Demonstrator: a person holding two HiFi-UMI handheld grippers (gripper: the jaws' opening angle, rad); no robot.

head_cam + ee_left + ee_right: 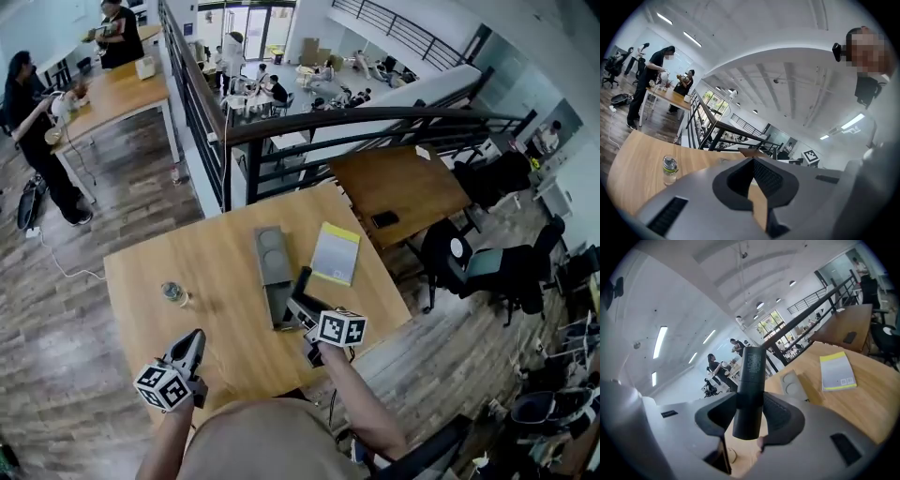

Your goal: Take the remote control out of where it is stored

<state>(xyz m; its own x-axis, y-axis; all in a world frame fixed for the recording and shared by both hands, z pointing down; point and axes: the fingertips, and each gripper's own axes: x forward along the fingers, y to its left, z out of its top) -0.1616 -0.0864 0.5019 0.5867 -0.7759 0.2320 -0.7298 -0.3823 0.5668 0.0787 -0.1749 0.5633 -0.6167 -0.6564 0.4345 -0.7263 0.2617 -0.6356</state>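
A black remote control [750, 380] stands between the jaws of my right gripper [749, 411], which is shut on its lower part; the top of the remote sticks out well past the fingertips. In the head view the remote [302, 284] and my right gripper [306, 309] are lifted over the near end of a long grey storage case [272, 255], which lies open on the wooden table [216, 272]. The case [791, 383] shows two round recesses. My left gripper [187, 353] hovers over the table's near left edge. Its jaws [752, 161] are shut with nothing in them.
A yellow-and-grey booklet [336, 253] lies right of the case. A small clear bottle [172, 293] stands on the table's left part. A black railing [375, 117] runs behind the table, and a second table [398, 187] stands at the back right. People stand far left.
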